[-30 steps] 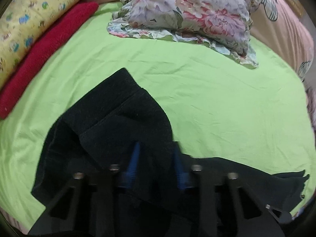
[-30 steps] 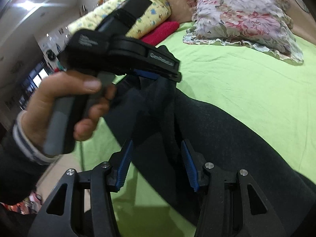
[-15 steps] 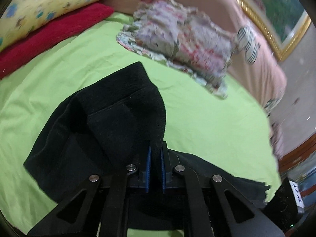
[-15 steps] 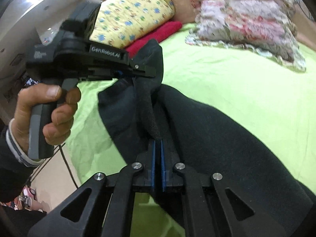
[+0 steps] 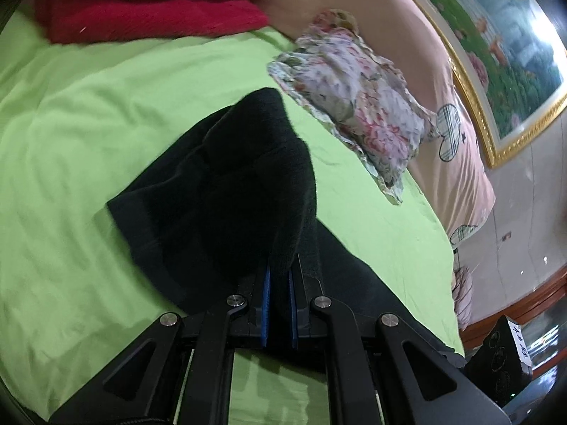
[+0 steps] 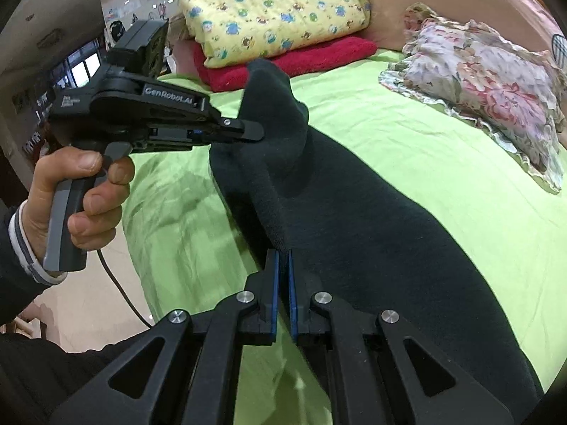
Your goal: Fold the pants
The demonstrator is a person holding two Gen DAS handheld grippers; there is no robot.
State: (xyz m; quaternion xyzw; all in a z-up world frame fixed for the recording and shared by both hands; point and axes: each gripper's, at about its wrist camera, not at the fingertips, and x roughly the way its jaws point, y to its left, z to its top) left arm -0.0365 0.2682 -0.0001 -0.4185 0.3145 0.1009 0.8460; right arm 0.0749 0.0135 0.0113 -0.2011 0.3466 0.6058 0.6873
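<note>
Black pants (image 5: 226, 191) lie on a green bed sheet (image 5: 71, 141). My left gripper (image 5: 278, 276) is shut on an edge of the pants and lifts it off the sheet. My right gripper (image 6: 282, 258) is shut on the same end of the pants (image 6: 372, 219), close by. In the right wrist view the left gripper (image 6: 248, 131) is held in a hand at the left, its jaws clamped on the raised cloth. The rest of the pants stretches away to the right along the bed.
A floral pillow (image 5: 358, 106) lies on the far side of the bed, also in the right wrist view (image 6: 489, 85). A yellow patterned quilt (image 6: 273, 7) sits on a red blanket (image 6: 290, 60). The bed's edge and the floor (image 6: 88, 304) are at the left.
Both grippers went from open to shut on the pants' edge. They have since lifted the gripped end off the sheet, and the left gripper has swung round to the right.
</note>
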